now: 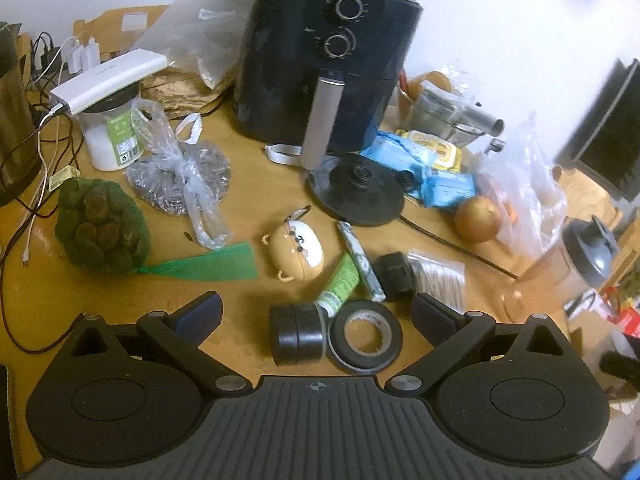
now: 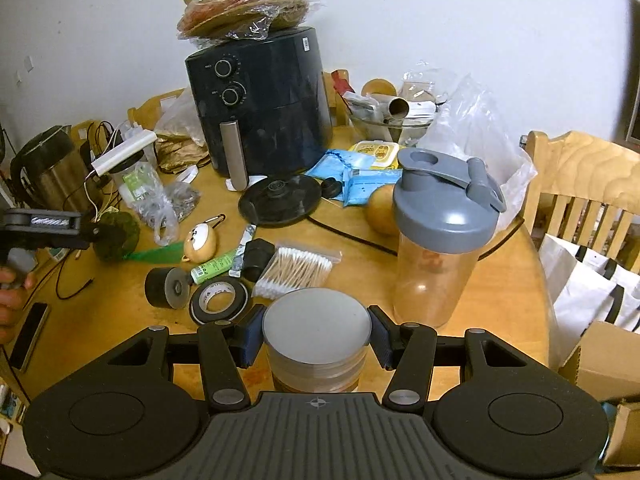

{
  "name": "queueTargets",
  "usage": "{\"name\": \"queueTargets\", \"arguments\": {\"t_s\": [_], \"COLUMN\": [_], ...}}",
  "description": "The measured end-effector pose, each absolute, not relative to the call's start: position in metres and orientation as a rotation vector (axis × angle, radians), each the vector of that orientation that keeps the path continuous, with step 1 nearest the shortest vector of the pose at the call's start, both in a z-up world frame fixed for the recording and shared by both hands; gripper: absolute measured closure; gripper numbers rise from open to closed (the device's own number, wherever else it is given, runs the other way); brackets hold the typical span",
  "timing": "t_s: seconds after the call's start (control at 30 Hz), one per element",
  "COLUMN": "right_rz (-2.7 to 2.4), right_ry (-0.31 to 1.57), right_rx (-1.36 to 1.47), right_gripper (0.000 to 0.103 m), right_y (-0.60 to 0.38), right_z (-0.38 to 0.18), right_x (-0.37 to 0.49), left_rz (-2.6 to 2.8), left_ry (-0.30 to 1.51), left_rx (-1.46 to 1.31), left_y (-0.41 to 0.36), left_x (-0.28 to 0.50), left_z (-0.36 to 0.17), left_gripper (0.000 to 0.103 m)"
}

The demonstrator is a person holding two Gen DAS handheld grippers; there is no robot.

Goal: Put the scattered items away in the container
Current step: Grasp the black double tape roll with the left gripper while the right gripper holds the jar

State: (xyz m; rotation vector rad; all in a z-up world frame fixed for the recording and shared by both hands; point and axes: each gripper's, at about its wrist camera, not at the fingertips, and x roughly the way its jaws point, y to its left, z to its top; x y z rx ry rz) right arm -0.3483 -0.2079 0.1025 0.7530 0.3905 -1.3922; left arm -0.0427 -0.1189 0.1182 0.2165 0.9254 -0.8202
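My left gripper (image 1: 318, 312) is open above the wooden table (image 1: 120, 304). Between and just beyond its fingers lie a thick black tape roll (image 1: 297, 334), a flat black tape roll (image 1: 365, 335), a green tube (image 1: 339, 283), a thin wrapped stick (image 1: 360, 261), a small black box (image 1: 396, 276), a bag of cotton swabs (image 1: 440, 278) and a tan bear-shaped case (image 1: 296, 249). My right gripper (image 2: 316, 338) is shut on a clear round jar with a grey lid (image 2: 316, 322), standing on the table. The same small items lie beyond it, around the flat tape roll (image 2: 219, 298).
A black air fryer (image 2: 260, 104) stands at the back. A kettle base (image 2: 280, 200) with its cord, blue wipe packs (image 2: 352, 176), an onion (image 2: 382, 210) and a grey-lidded shaker bottle (image 2: 438, 240) are right. A green net bag (image 1: 100, 228) and cables lie left. A chair (image 2: 580, 184) stands right.
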Motion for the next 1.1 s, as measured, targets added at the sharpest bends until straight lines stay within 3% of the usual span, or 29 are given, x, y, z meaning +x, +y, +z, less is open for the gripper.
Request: {"name": "queueTargets", "arguments": {"t_s": [0.33, 0.9, 0.93, 0.97, 1.07, 1.1], "right_rz": [-1.373, -1.378, -1.381, -1.384, -1.392, -1.394], "right_ry": [0.4, 0.366, 0.363, 0.361, 0.359, 0.36], "right_rx": [0.747, 0.807, 0.811, 0.815, 0.823, 0.824], "right_gripper": [0.046, 0.046, 0.046, 0.046, 0.046, 0.046], "right_y": [-0.2, -0.176, -0.174, -0.173, -0.169, -0.168], "right_z": [0.099, 0.087, 0.087, 0.086, 0.085, 0.085], "right_x": [-0.346, -0.352, -0.353, -0.354, -0.357, -0.357], "left_rz": [-0.823, -0.857, -0.851, -0.846, -0.832, -0.825], "left_ry": [0.868, 0.873, 0.88, 0.89, 0.945, 0.95], "left_rx": [0.174, 0.376, 0.388, 0.4, 0.429, 0.426], "left_y": [-0.118, -0.148, -0.15, -0.151, -0.156, -0.156], "left_x": [-0.043, -0.046, -0.045, -0.045, -0.039, -0.038], "left_z": [0.111, 0.062, 0.058, 0.054, 0.04, 0.038], "left_gripper": [0.0, 0.001, 0.004, 0.015, 0.019, 0.026]}}
